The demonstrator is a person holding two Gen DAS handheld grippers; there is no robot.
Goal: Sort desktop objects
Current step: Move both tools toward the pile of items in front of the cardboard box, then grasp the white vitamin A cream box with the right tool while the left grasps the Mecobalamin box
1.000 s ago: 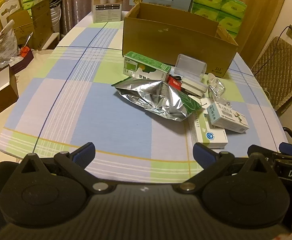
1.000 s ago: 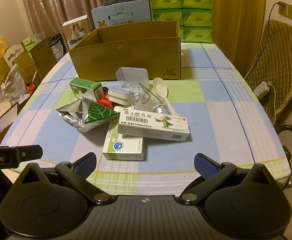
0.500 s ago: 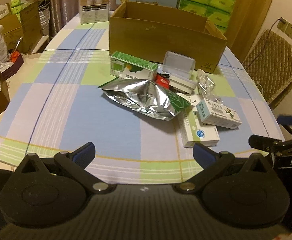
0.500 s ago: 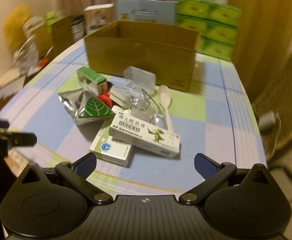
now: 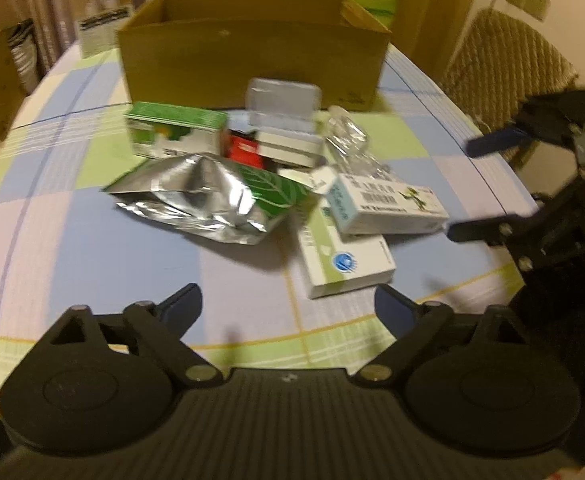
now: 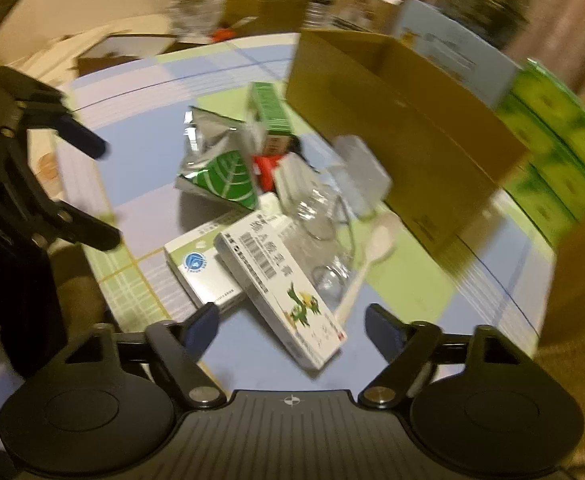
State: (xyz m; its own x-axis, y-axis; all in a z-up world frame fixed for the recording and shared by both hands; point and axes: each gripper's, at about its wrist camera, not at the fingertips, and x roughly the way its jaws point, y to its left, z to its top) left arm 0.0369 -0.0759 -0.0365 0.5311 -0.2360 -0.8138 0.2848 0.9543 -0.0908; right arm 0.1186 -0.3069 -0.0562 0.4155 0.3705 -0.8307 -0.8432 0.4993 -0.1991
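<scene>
A pile lies on the checked tablecloth (image 5: 72,240) in front of an open cardboard box (image 5: 252,52). In it are a silver foil pouch (image 5: 212,196), a green carton (image 5: 174,134), a clear case (image 5: 282,100) and a white medicine box (image 5: 388,204) on top of a green-white box (image 5: 344,256). My left gripper (image 5: 288,304) hangs before the pile, jaws closing, nothing between them. My right gripper (image 6: 292,326) is closing too. The medicine box's (image 6: 280,276) near end shows in the gap, untouched by the pads. A white spoon (image 6: 372,252) lies beside it.
Green tissue packs (image 6: 552,132) and a pale blue box (image 6: 444,48) stand behind the cardboard box (image 6: 396,128). A wicker chair (image 5: 508,64) is off the table's right side. The other gripper shows in each view: right gripper (image 5: 476,188), left gripper (image 6: 96,188).
Both grippers have come closer to the pile and their jaws have narrowed. The right wrist view has rolled, so the table now looks tilted. The right gripper sits higher in the left view.
</scene>
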